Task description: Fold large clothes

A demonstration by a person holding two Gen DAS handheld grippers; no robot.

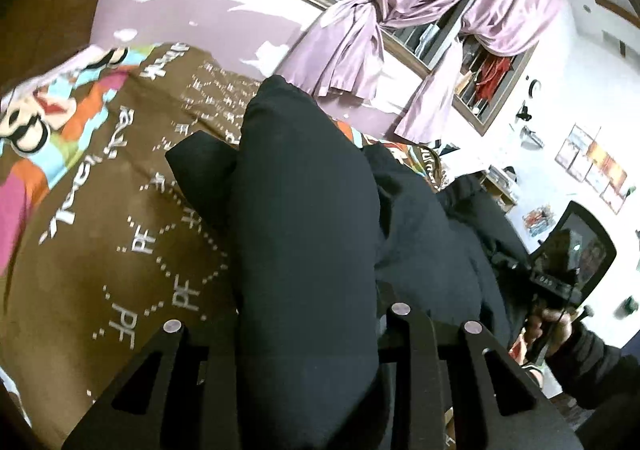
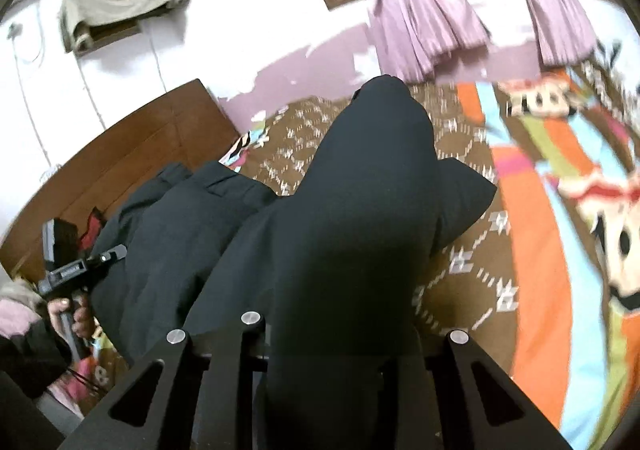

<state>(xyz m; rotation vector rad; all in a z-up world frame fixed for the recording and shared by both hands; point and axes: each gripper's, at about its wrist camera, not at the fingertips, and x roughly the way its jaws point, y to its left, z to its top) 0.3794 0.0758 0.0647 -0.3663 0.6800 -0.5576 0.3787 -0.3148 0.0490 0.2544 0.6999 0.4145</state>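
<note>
A large dark garment (image 1: 308, 218) is held up over the bed, its far end drooping onto the brown printed bedspread (image 1: 120, 218). My left gripper (image 1: 308, 330) is shut on the garment's near edge; the cloth bunches between and hides its fingertips. In the right wrist view the same dark garment (image 2: 340, 218) runs forward from my right gripper (image 2: 332, 334), which is shut on another part of its edge. The right gripper also shows at the right of the left wrist view (image 1: 560, 278), and the left gripper at the left of the right wrist view (image 2: 76, 270).
The bedspread (image 2: 540, 250) has bright cartoon prints. A wooden headboard (image 2: 120, 170) stands at the bed's end. Purple tied curtains (image 1: 420, 10) hang at a window on the white and purple wall. A shelf and posters (image 1: 592, 170) lie at the far right.
</note>
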